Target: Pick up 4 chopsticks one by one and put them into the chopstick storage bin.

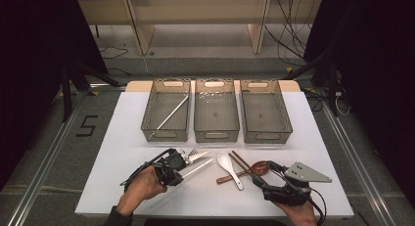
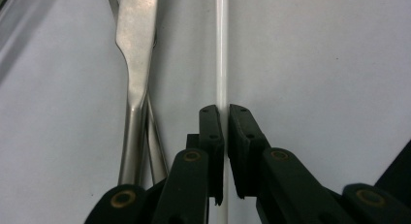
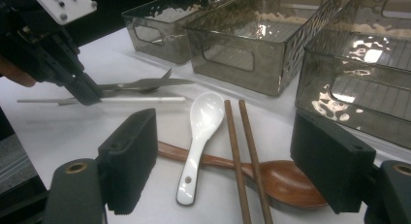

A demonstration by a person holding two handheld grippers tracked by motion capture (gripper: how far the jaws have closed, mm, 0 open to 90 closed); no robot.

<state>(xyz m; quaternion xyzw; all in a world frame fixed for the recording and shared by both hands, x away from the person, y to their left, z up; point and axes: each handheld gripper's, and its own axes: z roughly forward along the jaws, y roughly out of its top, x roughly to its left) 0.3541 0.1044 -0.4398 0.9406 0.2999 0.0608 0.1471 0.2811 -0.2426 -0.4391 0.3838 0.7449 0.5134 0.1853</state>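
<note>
White chopstick clamped in left claw; lift level, clear of fork. Right claw gapes over spoons.

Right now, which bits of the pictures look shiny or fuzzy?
Right gripper view: bright glare ripples on the clear smoky plastic bins and the glossy white ceramic spoon. Left gripper view: the flat silver metal knife looks soft and blurry. High view: dark edges, evenly lit white table.
</note>
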